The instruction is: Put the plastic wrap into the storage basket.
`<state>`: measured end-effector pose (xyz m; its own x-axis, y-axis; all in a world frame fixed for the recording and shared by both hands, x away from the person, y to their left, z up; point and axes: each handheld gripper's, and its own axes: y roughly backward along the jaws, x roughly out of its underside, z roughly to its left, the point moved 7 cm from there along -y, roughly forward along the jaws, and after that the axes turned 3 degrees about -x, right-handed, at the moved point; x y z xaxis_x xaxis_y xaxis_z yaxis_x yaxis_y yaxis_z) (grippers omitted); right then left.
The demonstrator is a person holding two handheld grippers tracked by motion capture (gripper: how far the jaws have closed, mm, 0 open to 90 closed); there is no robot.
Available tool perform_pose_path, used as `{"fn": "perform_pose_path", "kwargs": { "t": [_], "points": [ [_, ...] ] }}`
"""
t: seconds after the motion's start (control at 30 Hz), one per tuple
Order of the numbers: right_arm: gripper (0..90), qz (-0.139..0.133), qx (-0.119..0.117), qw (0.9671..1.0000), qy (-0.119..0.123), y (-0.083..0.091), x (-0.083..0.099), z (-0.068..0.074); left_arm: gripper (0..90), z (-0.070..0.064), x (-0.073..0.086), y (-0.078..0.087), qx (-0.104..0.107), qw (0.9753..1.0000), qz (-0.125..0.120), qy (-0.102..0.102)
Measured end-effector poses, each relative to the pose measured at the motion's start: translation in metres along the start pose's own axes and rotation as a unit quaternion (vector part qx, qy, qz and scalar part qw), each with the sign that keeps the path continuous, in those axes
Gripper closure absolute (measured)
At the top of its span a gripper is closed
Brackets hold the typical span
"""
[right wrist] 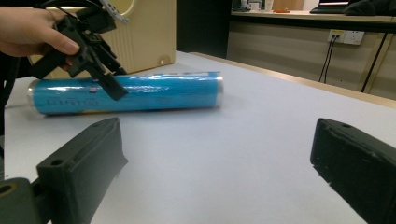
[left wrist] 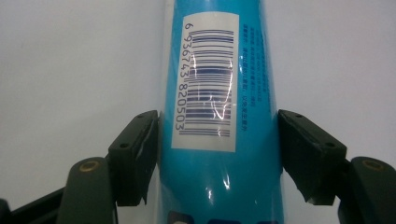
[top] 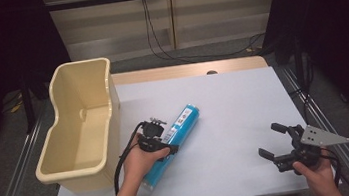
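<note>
While one blue tube (top: 173, 141) and one cream bin (top: 81, 124) occupy the table, my left gripper (left wrist: 217, 154) straddles the tube, jaws not visibly clamped. My right gripper (top: 274, 140) hovers spread, empty.

Left forearm: brought in from the near edge, angled up toward the table's middle.
Left hand (top: 140, 161): wrapped round the gripper body, cable trailed back along the wrist.
Left gripper (top: 159, 136): pointed down and far-right; jaws set apart, one on each side of what lies between them, not pressed closed.
Right hand (top: 318, 173): kept at the near right corner, gripper held from below.
Right gripper (top: 274, 141): aimed left, jaws spread wide, nothing held between them.
</note>
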<state>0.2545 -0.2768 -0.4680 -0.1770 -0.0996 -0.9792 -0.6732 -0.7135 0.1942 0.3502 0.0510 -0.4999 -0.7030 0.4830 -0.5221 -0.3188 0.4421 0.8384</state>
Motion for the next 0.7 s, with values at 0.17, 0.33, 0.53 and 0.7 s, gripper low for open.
{"fn": "perform_pose_path", "kwargs": {
  "t": [0.17,0.33,0.53,0.7],
  "points": [
    [2.1,0.002,-0.001,1.0000,0.000,-0.002,0.001,0.000,32.0,0.002,0.006,0.005,-0.003,1.0000,0.005,-0.001],
    [2.1,0.002,-0.001,1.0000,0.000,-0.003,0.000,0.001,30.1,-0.001,-0.004,0.001,-0.005,0.9992,0.039,-0.009],
    [2.1,0.003,-0.003,1.0000,0.000,-0.002,0.001,0.000,25.0,-0.002,-0.021,-0.014,-0.014,0.9975,0.068,-0.015],
    [2.1,0.002,-0.003,1.0000,-0.001,-0.001,0.001,-0.002,27.0,-0.001,-0.023,-0.030,-0.020,0.9938,0.107,-0.024]
  ]
}}
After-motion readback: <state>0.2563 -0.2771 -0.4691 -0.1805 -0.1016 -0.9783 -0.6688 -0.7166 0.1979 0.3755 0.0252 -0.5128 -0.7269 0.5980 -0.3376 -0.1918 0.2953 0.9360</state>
